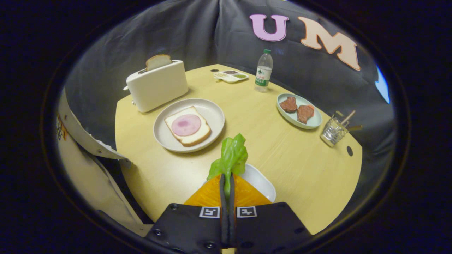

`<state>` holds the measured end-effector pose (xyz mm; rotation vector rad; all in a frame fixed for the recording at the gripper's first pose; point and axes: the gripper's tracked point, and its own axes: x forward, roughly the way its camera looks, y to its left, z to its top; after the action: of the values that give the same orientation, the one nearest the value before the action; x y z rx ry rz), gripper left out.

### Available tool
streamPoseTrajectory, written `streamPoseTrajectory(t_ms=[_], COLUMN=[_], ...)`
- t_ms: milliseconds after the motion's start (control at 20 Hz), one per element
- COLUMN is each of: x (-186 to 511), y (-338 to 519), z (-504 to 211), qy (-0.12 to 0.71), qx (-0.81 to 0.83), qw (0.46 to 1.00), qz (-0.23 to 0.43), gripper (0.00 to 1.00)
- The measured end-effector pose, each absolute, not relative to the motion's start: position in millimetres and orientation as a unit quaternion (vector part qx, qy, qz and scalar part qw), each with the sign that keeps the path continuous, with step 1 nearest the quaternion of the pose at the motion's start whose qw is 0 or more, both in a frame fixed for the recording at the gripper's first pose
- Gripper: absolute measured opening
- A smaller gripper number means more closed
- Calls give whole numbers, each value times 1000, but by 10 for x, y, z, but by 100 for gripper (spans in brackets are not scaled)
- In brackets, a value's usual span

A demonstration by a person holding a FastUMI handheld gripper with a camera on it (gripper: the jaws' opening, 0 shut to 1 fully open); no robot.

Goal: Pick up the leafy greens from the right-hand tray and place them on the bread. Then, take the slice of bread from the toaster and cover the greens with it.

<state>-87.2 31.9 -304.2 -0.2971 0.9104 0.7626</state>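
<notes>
My gripper (pixel 226 178) is shut on the leafy greens (pixel 231 155), whose green leaf sticks up between and beyond the orange fingers (pixel 208 194). The gripper hangs above a white tray (pixel 261 181) just ahead of the fingers. Beyond and to the left, a grey plate (pixel 212 109) holds a slice of bread (pixel 187 126) topped with a pink round of ham (pixel 186 125). Farther back left stands a white toaster (pixel 157 85) with a slice of bread (pixel 158 61) poking out of its slot.
A water bottle (pixel 264 70) and a small divided dish (pixel 230 75) stand at the back of the round wooden table (pixel 289 158). To the right sit a pale plate with two meat patties (pixel 298 109) and a wire holder with sticks (pixel 335 129).
</notes>
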Motion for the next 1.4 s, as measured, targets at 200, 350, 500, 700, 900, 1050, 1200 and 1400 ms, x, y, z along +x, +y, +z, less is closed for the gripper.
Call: streamPoseTrajectory(t_ms=[200,350,500,700,900,1050,1200,1400], x=[-857,-837,-790,-739,-710,-703,-710,-748], y=[614,877,1158,1538,1884,2130,2330,2447], z=[-2939,-2894,-2832,-2809,-2855,-2908,-2942,-3072], qy=[417,410,402,394,394,400,403,417], qx=[-139,-139,-134,-137,-137,-135,-136,-147], qw=[820,818,816,808,796,787,778,762], qz=[367,379,393,417,438,451,464,474], gripper=[4,4,4,4,4,4,4,4])
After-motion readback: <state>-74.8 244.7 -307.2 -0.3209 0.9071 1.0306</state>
